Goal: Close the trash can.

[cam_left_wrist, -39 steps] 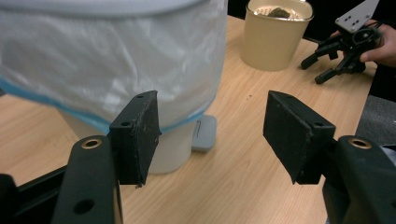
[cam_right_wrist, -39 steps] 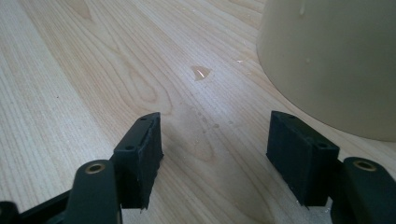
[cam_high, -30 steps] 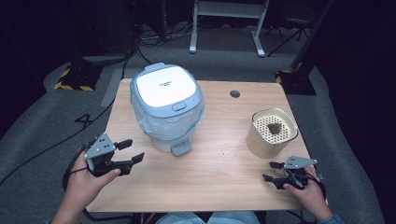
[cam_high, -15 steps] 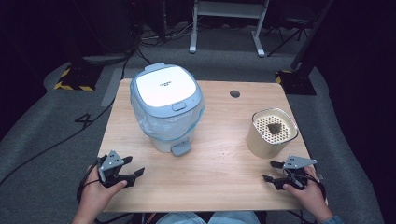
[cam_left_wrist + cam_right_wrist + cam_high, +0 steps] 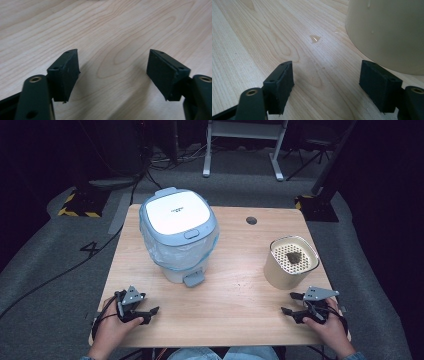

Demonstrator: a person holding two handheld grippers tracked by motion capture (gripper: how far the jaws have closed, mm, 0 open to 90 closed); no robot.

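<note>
My left gripper point(image 5: 149, 314) rests low at the front left corner of the wooden table point(image 5: 240, 255). It is open, its jaws have just been opening, and nothing lies between them. In the left gripper view, bare wood shows between the left gripper's point(image 5: 113, 72) black pads. My right gripper point(image 5: 289, 303) sits at the front right, open, its jaws also just opening with nothing between them. The cream container point(image 5: 387, 30) stands just beyond the right gripper point(image 5: 327, 82), to the right of its jaws.
A white and pale-blue bin point(image 5: 177, 235) with a clear liner and its lid down stands at the back left-centre. The cream container point(image 5: 291, 261) has a perforated insert with a dark lump on it. A round cable hole point(image 5: 251, 220) lies near the far edge. A small wet spot point(image 5: 314, 38) marks the wood.
My left hand has come down from above the table's left side to rest near the front left corner, its jaws spreading wider. My right hand has stayed in place.
</note>
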